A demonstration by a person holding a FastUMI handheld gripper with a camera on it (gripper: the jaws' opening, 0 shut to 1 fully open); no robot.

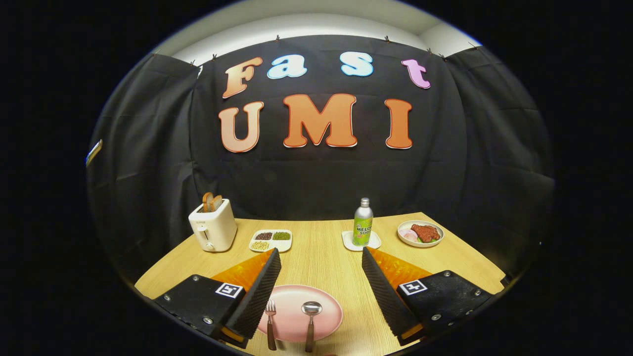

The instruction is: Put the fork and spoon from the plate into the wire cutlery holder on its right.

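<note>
Hand-held gripper (pixel 321 257) fingers spread wide, holding nothing. Pink plate (pixel 326 321) on tabletop (pixel 316 252) between fingers, low and near. One fork (pixel 270 324) and one spoon (pixel 311 319) lie side by side on plate, apart, fork nearer left finger. Beyond fingers: one toaster (pixel 213 225) with two bread slices, one three-part tray (pixel 271 240), one bottle (pixel 363 222) on coaster, one food plate (pixel 420 233).

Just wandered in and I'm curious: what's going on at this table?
A person's handheld tool hangs open above a pink plate on the wooden table, gripping nothing. A fork and a spoon lie side by side on the plate between its fingers, untouched. Beyond stand a toaster, a bottle and dishes of food.
</note>
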